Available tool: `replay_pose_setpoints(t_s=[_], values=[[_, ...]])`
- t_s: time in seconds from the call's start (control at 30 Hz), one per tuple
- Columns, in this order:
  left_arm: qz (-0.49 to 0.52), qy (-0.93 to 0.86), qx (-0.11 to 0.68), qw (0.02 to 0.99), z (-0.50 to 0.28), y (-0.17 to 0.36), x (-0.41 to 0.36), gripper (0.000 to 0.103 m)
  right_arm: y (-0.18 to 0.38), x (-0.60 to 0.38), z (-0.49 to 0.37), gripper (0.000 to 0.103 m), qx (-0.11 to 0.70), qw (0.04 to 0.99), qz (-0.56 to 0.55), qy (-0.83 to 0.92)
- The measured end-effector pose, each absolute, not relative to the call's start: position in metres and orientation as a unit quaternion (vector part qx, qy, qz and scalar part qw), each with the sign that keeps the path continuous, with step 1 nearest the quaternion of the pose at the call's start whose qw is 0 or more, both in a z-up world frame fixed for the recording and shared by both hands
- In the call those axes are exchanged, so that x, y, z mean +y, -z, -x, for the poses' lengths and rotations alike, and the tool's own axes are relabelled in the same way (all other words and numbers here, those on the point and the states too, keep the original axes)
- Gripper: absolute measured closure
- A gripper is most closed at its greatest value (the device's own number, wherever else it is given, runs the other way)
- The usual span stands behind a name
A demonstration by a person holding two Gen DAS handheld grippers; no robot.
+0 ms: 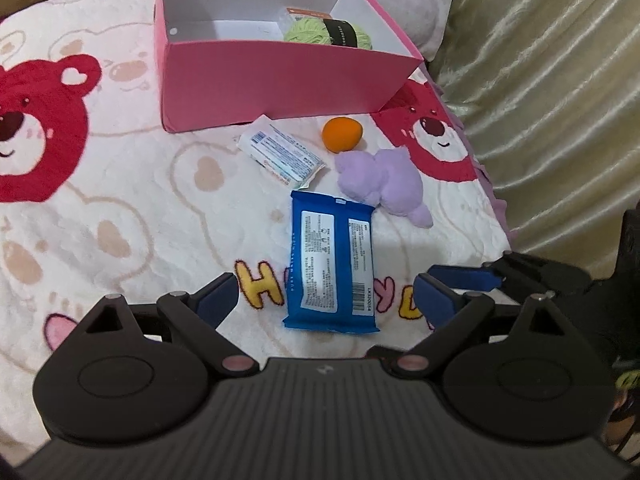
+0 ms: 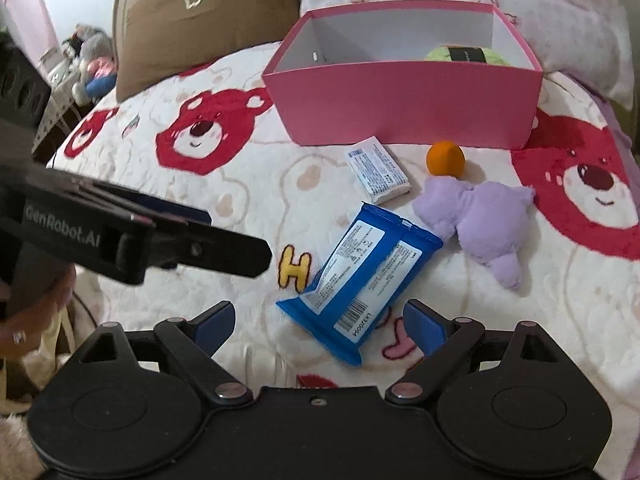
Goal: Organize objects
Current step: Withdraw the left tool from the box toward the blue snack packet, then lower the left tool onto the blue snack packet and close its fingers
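Blue wipes pack (image 1: 331, 260), long axis toward pink box (image 1: 280, 76)

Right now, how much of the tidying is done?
Only a little. The green yarn already sits in the pink box. Both tongs, left and right, are open and empty. The blue packet, white packet, orange and purple plush toy lie outside on the blanket.

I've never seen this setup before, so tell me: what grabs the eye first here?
The pink box at the back of the bear-print blanket, with green yarn inside. Nearer, a blue wipes pack lies between the open left tongs, with an orange and a purple plush beyond it.
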State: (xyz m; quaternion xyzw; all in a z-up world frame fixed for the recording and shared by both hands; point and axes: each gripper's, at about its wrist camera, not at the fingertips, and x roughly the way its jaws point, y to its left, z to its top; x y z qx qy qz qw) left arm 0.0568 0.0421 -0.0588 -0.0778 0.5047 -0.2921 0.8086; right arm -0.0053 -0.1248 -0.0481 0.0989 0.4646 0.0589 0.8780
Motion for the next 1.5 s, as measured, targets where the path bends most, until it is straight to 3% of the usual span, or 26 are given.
replay_pose_setpoints(t_s=[0.47,0.63,0.87,0.97,1.07,1.13,1.5], values=[[0.078,0.304,0.496,0.809,-0.061,0.100,0.037,0.014,0.089,-0.132,-0.005,0.010,0.452,0.875,-0.159,-0.064],[0.077,0.305,0.507,0.802,-0.067,0.113,0.029,0.033,0.109,-0.146,-0.013,0.010,0.492,0.834,-0.234,-0.090],[0.084,0.283,0.518,0.803,-0.075,0.129,0.025,0.045,0.119,-0.148,-0.015,0.011,0.498,0.829,-0.241,-0.086],[0.085,0.289,0.509,0.806,-0.074,0.133,0.022,0.045,0.117,-0.151,-0.017,0.022,0.491,0.836,-0.232,-0.076],[0.089,0.310,0.499,0.804,-0.069,0.132,0.019,0.059,0.113,-0.152,-0.017,0.041,0.483,0.851,-0.195,-0.061],[0.120,0.323,0.501,0.794,-0.067,0.129,0.018,0.061,0.111,-0.153,-0.016,0.054,0.480,0.857,-0.179,-0.059],[0.123,0.298,0.507,0.799,-0.061,0.124,0.011,0.061,0.099,-0.150,-0.013,0.064,0.477,0.869,-0.096,-0.084]])
